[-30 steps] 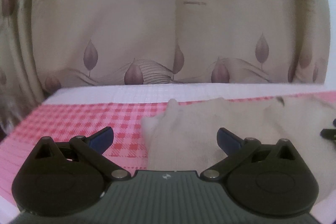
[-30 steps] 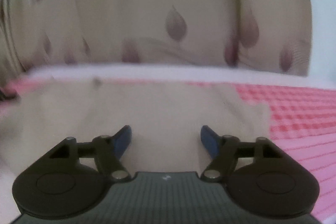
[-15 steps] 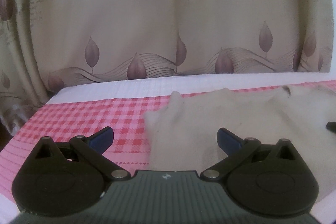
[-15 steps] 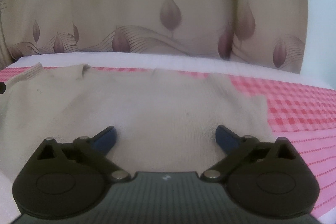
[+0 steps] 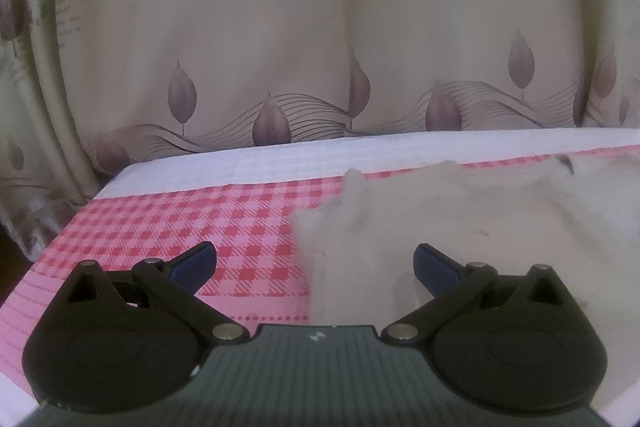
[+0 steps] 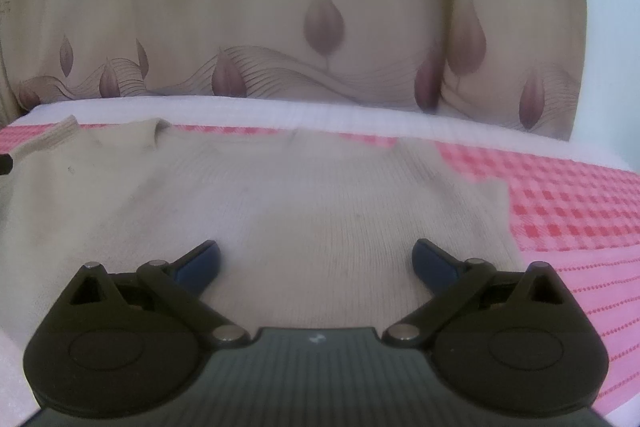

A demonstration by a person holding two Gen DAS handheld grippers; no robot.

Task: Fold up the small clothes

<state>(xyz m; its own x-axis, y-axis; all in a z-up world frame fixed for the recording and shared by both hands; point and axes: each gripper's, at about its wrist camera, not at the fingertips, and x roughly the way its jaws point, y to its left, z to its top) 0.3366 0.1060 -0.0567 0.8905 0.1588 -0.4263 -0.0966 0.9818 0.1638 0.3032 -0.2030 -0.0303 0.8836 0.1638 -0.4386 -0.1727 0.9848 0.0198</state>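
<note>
A small cream knit garment [image 5: 460,227] lies spread flat on a pink and red checked cloth [image 5: 200,219]. In the left wrist view its left edge runs between my fingers. My left gripper [image 5: 314,261] is open and empty, just above that edge. In the right wrist view the garment [image 6: 280,195] fills the middle, its right edge near the right finger. My right gripper [image 6: 316,261] is open and empty over the garment's lower right part. A dark tip of the other gripper [image 6: 6,163] shows at the far left.
A beige curtain [image 5: 320,47] with leaf prints and lettering hangs close behind the table's far edge. A white strip [image 5: 280,163] runs along that edge. Checked cloth [image 6: 560,207] lies bare to the right of the garment.
My right gripper has opened wider and steadied over the garment. My left gripper stayed open and the view tilted slightly up; the garment lies as before.
</note>
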